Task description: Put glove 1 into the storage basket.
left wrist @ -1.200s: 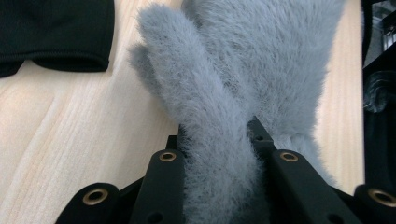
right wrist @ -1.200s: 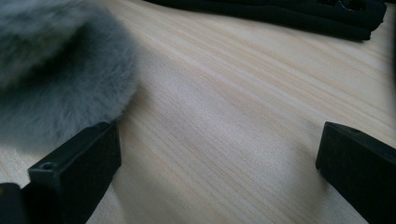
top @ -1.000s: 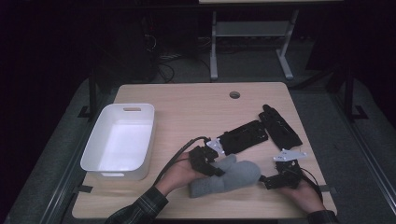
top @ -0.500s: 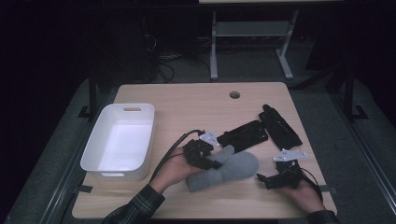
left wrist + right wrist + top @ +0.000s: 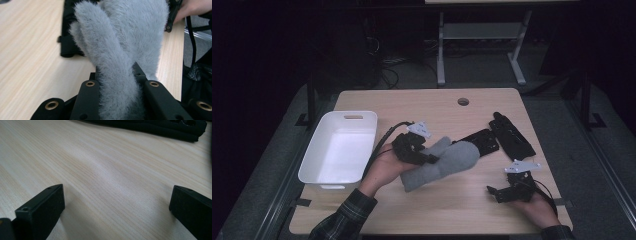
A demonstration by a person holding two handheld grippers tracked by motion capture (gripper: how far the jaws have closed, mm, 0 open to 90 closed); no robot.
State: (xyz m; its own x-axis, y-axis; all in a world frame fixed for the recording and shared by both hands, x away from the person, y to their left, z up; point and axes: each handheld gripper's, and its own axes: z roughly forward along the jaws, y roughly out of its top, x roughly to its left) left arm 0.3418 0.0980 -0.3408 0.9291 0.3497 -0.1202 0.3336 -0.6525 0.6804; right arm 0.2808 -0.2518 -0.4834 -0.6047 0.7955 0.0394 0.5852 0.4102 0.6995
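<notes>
Clamped around a fuzzy grey mitten (image 5: 439, 162), the left claw (image 5: 414, 150) is carrying the soft glove above the wooden desk (image 5: 422, 102), just right of a white plastic bin (image 5: 339, 147). Seen from above, the mitten is hanging slantwise from the grip, its cuff end drooping toward the near edge of the desk and its rounded tip pointing toward a pair of black gloves (image 5: 504, 137) that are lying on the far right part of the desk. Along the left claw's own camera, the grey mitten (image 5: 120, 50) is bulging up between the two black jaws, its pile squeezed where the jaws are pressing in on it, with the thumb standing apart from the wider palm section. A dark item is lying flat on the wood just behind it.

At the near right corner, the right claw (image 5: 507, 189) is resting low over the desk in the person's hand, well apart from the mitten. Its jaws are standing spread wide, with nothing but bare wood grain (image 5: 112, 177) between them, and the edge of the black gloves (image 5: 150, 127) is showing across the top of that view. A sleeve in dark plaid (image 5: 342, 220) is entering from the bottom left.
</notes>
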